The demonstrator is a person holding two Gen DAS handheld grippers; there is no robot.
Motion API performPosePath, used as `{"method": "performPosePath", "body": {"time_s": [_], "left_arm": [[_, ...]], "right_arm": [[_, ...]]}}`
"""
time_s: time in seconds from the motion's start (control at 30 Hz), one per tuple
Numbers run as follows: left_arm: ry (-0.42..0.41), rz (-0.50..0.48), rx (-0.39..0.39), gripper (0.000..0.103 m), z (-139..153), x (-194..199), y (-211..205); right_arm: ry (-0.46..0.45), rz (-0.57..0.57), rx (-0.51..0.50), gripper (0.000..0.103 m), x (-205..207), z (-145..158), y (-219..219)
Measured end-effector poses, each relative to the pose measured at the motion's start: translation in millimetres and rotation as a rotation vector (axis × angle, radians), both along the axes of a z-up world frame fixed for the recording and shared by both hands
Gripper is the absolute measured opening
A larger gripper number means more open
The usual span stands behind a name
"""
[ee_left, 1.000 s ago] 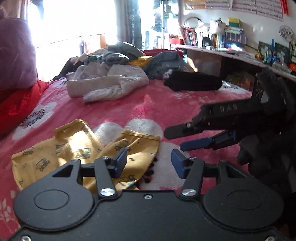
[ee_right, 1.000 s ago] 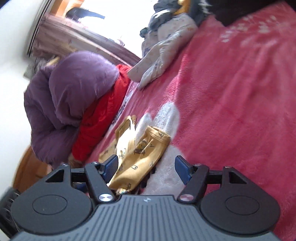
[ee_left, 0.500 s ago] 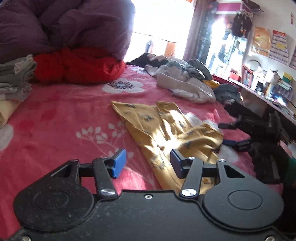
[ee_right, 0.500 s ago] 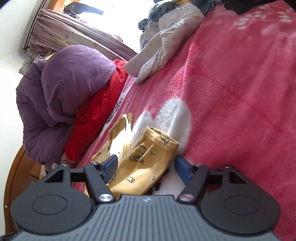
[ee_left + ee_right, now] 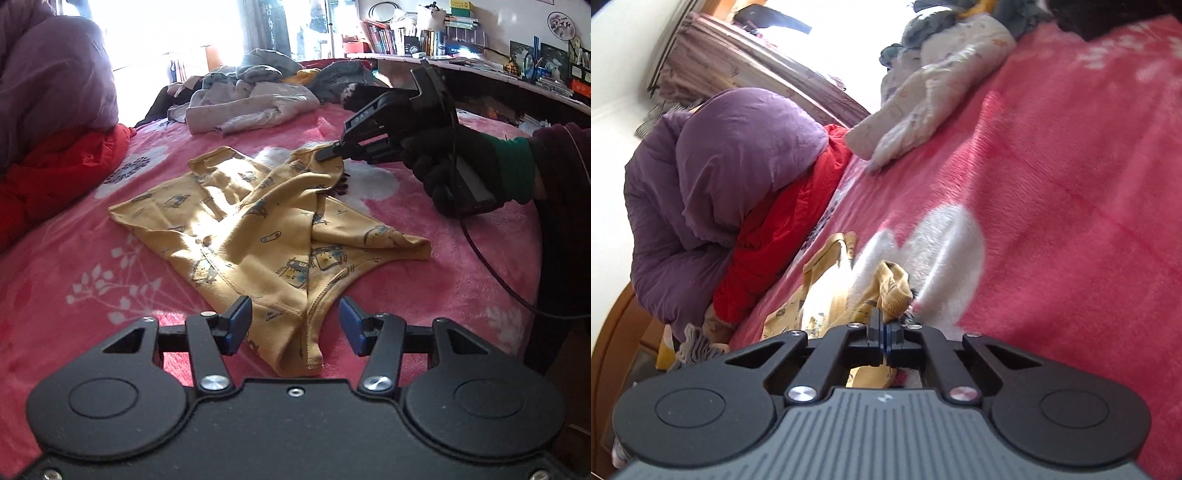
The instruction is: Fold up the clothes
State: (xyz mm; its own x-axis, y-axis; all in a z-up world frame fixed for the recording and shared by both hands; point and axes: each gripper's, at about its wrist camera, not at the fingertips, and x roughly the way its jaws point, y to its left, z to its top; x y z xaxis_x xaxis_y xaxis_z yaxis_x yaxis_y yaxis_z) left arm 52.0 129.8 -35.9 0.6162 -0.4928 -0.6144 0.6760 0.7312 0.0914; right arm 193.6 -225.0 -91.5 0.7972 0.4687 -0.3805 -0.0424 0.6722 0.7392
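The left hand-held gripper (image 5: 295,325) sat low and level, its blue-padded fingers (image 5: 238,325) spread wide apart with nothing between them. The right hand-held gripper (image 5: 328,154) reached in from the right, gripped by a black-gloved hand (image 5: 450,166) with a green cuff; its jaws were pressed together, pinching a fold of yellow cloth (image 5: 894,291).
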Motion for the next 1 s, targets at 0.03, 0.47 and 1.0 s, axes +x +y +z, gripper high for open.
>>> {"method": "performPosePath", "body": {"time_s": [0.03,0.47,1.0], "left_arm": [[0.000,-0.002,-0.003,0.051,0.6,-0.1,0.2],[0.046,-0.047,0.020,0.051,-7.3,4.4,-6.3],[0.080,-0.085,0.007,0.051,-9.0,4.2,-7.3]], "right_arm": [[-0.020,0.006,-0.016,0.004,0.2,5.8,2.5],[-0.150,0.048,-0.004,0.004,-0.3,49.1,-5.2],[-0.248,0.093,0.034,0.004,-9.2,77.5,-10.3]]}}
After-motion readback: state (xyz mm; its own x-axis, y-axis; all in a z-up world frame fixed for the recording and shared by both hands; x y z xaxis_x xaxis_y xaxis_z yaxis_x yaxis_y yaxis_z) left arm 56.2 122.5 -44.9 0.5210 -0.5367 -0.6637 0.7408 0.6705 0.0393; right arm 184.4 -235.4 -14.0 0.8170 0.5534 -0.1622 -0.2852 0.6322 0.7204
